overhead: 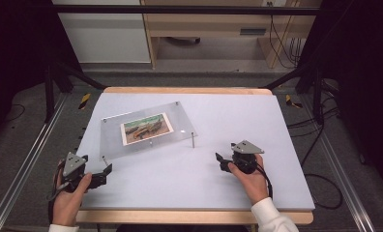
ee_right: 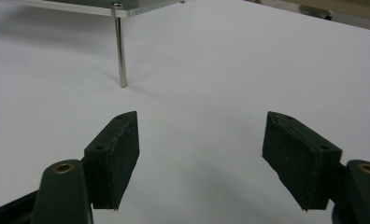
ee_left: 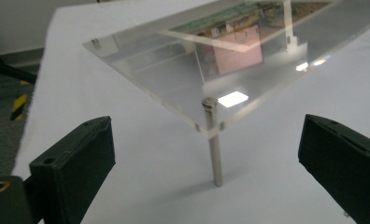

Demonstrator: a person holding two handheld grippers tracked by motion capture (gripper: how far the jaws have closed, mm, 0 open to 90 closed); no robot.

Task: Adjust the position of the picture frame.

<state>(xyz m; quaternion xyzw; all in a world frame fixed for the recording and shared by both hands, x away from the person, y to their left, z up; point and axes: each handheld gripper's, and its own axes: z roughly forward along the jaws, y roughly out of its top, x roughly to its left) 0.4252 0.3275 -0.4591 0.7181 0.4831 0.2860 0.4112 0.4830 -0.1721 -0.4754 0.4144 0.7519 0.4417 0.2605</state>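
A clear acrylic panel (overhead: pixel 177 118) stands on thin metal legs above the white table top (overhead: pixel 238 116), left of centre, with a colour photo (overhead: pixel 147 128) under it. My left gripper (overhead: pixel 104 173) rests near the table's front left, open, facing the panel's near corner leg (ee_left: pixel 214 149); its jaws hold nothing (ee_left: pixel 206 163). My right gripper (overhead: pixel 222 162) sits at the front right, open and empty (ee_right: pixel 199 154), aimed toward the panel's right leg (ee_right: pixel 121 51). A hand holds each gripper.
The white top lies on a wooden table (overhead: pixel 189 90) ringed by a black frame (overhead: pixel 54 82). Cables (overhead: pixel 320 140) trail on the floor at the right. Wooden furniture (overhead: pixel 213 24) stands behind the table.
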